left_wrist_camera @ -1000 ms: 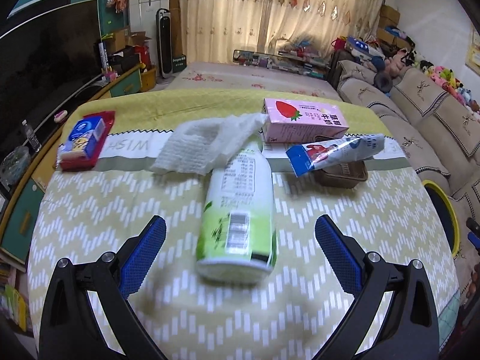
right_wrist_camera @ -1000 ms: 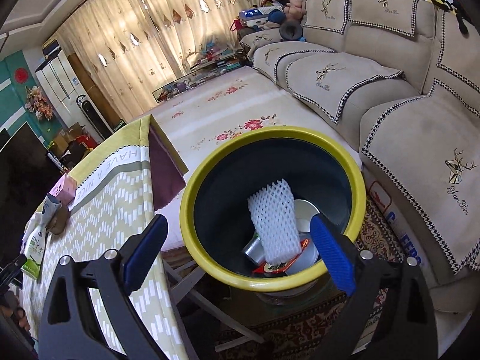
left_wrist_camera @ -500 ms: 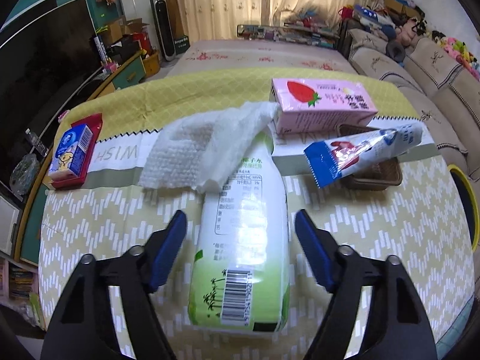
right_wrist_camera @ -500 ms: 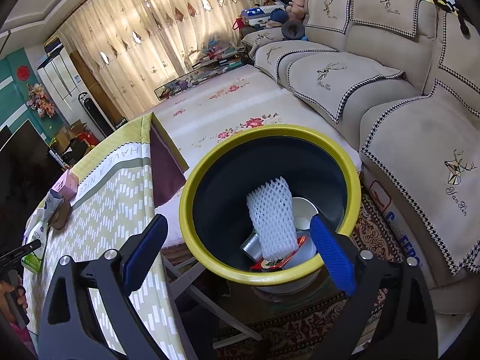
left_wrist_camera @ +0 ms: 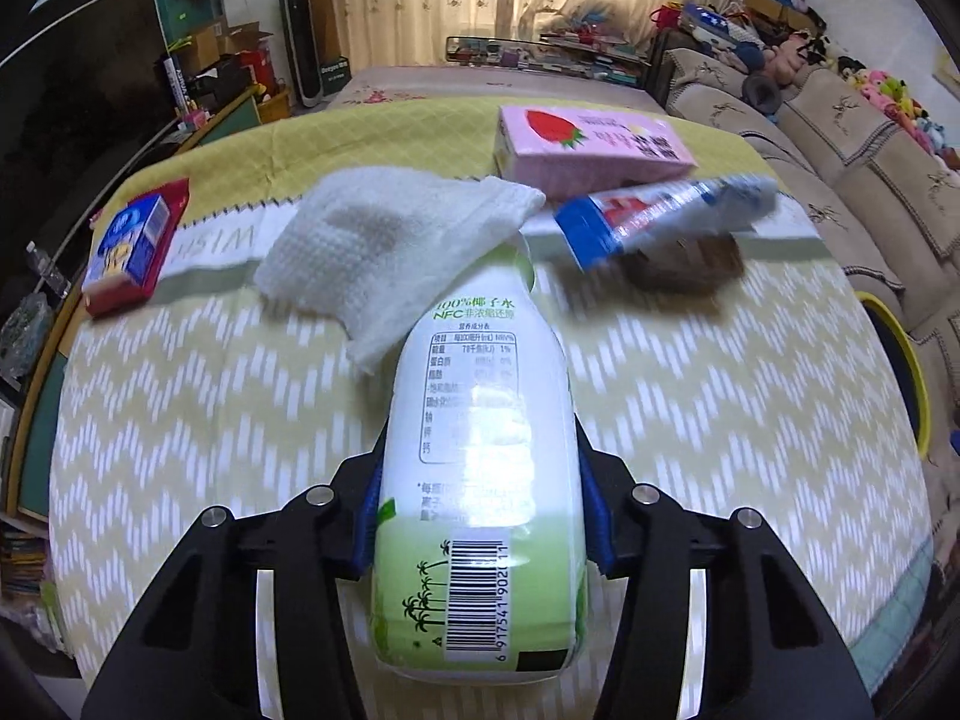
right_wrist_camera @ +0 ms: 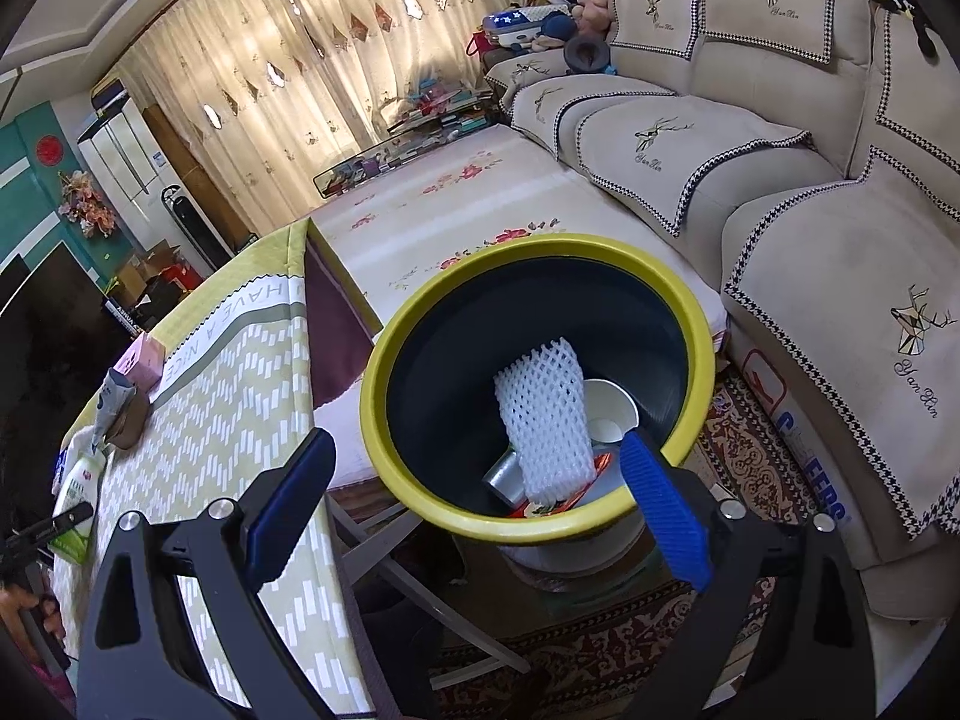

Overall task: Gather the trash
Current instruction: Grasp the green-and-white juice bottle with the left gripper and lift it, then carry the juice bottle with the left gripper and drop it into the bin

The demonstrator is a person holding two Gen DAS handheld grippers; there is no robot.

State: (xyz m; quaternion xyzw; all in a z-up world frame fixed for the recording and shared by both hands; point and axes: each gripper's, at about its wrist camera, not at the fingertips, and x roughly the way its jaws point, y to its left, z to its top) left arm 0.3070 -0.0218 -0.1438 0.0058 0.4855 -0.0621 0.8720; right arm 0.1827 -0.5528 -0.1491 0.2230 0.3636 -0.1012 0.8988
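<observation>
The left tongs (left_wrist_camera: pixel 480 516) have just been closing and are now clamping the white-and-green coconut water bottle (left_wrist_camera: pixel 480 456) by its lower body, a blue pad pressing on each side. The bottle is lying on its side on the bench (left_wrist_camera: pixel 180 420), its base toward the near edge and its neck pointing away. Its neck is tucked under a crumpled white paper towel (left_wrist_camera: pixel 384 246) lying just beyond it. Farther back and to the right, a pink strawberry milk carton (left_wrist_camera: pixel 588 144) is lying flat, and a blue-and-white wrapper (left_wrist_camera: pixel 654 210) is resting across a small brown tray (left_wrist_camera: pixel 690 264) just in front of it. Over at the far left, a blue box is sitting on a red packet (left_wrist_camera: pixel 135 246).

The right tongs (right_wrist_camera: pixel 480 504) are standing wide apart with nothing between them, hanging over the yellow-rimmed bin (right_wrist_camera: pixel 540 528) beside the bench's right end. Inside the bin, a white foam net sleeve (right_wrist_camera: pixel 546 420) is leaning over a paper cup (right_wrist_camera: pixel 609 414) and a small metal can (right_wrist_camera: pixel 504 477).
</observation>
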